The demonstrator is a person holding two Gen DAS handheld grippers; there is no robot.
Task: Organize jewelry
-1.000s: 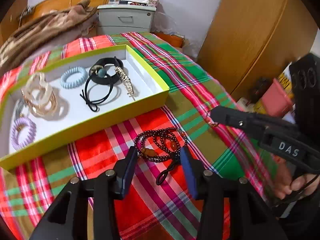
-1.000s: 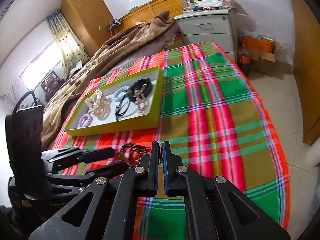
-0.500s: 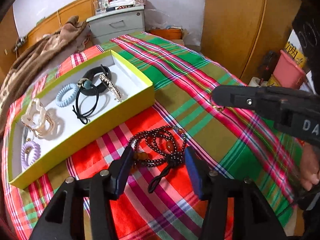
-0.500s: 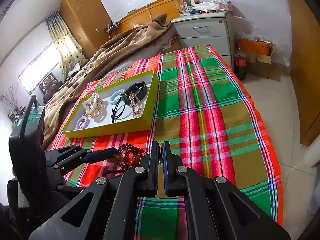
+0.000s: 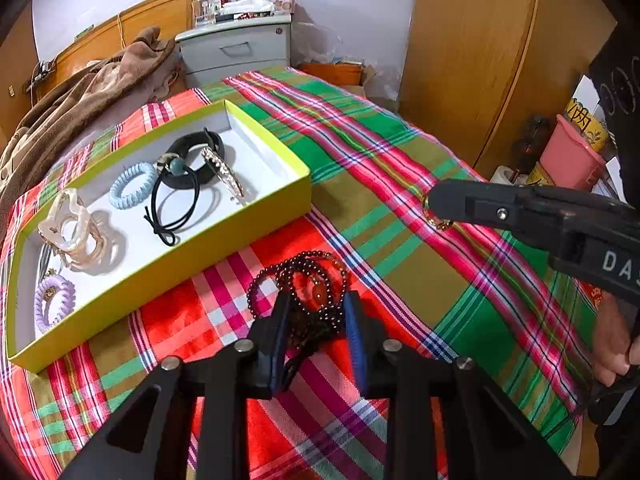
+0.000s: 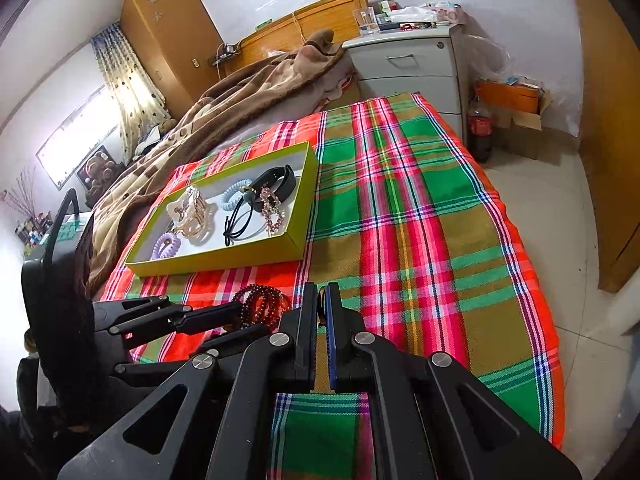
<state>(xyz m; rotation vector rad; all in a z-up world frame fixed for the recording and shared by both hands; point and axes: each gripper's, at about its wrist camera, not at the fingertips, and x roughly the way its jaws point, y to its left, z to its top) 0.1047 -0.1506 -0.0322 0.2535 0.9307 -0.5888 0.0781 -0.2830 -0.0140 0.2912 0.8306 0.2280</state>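
Note:
A dark red bead necklace [image 5: 304, 280] lies coiled on the plaid blanket [image 5: 400, 272], and my left gripper [image 5: 318, 320] is open with its fingers on either side of the coil's near part. The necklace also shows in the right wrist view [image 6: 260, 306]. My right gripper [image 6: 321, 300] is shut on a small gold ring [image 5: 434, 216], held above the blanket to the right of the necklace. A yellow-green box [image 5: 224, 232] with a white floor holds hair ties, a claw clip, a black band and a gold clip.
A brown blanket [image 6: 240, 96] is heaped behind the box. A grey drawer unit [image 6: 412, 64] stands at the bed's far end, a wooden wardrobe [image 5: 480, 60] on the right. A pink bin [image 5: 568, 156] and clutter sit on the floor beside the bed.
My left gripper has moved forward and down onto the necklace, so its fingers now straddle the coil. My right gripper has stayed shut on the ring and shifted slightly.

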